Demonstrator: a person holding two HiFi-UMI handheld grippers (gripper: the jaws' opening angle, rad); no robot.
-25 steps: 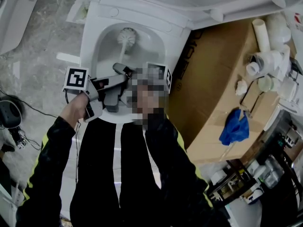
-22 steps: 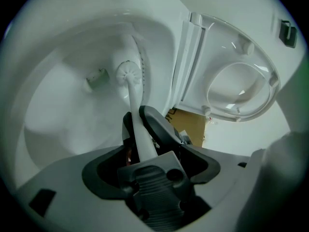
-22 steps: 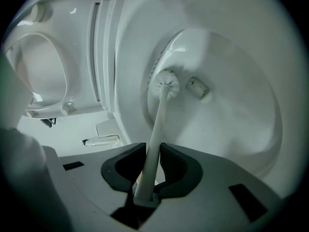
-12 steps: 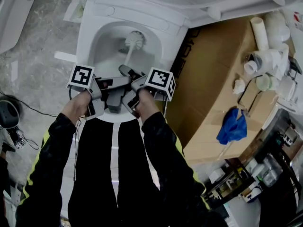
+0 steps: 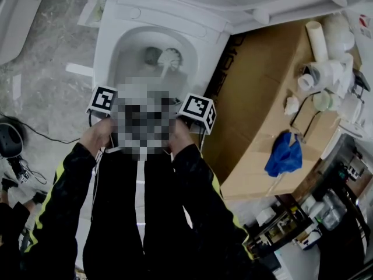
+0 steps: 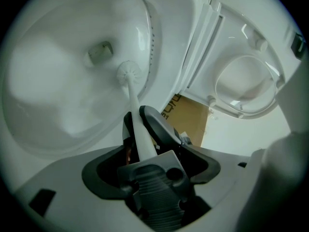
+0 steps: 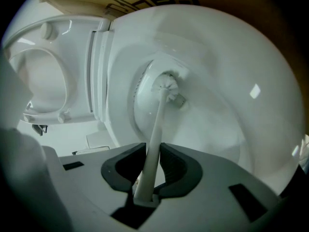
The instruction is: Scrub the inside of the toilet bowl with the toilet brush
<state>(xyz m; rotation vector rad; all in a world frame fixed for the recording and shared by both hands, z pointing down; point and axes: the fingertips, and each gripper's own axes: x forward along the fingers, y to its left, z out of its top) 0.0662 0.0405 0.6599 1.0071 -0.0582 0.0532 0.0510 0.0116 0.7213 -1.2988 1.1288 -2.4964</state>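
Observation:
The white toilet bowl (image 5: pixel 119 51) lies open below me. Low in the bowl, the round white bristle head of the toilet brush (image 5: pixel 169 57) sits just right of the dark drain opening (image 5: pixel 152 54). In the left gripper view, my left gripper (image 6: pixel 136 125) is shut on the brush's white handle (image 6: pixel 140 139), and the brush head (image 6: pixel 128 72) is against the bowl wall. My right gripper (image 7: pixel 153 154) is shut on the same handle (image 7: pixel 157 129) further along. In the head view a mosaic patch hides both sets of jaws; only the marker cubes (image 5: pixel 103 100) (image 5: pixel 198 111) show.
The seat and lid (image 6: pixel 246 86) stand raised behind the bowl. A big cardboard box (image 5: pixel 262 109) stands close on the right, with white pipe fittings (image 5: pixel 326 69) and a blue cloth (image 5: pixel 284 155) on it. A cable and gear (image 5: pixel 11 144) lie on the stone floor at left.
The brush head has slid right and down the bowl, from the back wall to beside the drain. Both grippers have drawn slightly back toward the person, still shut on the handle.

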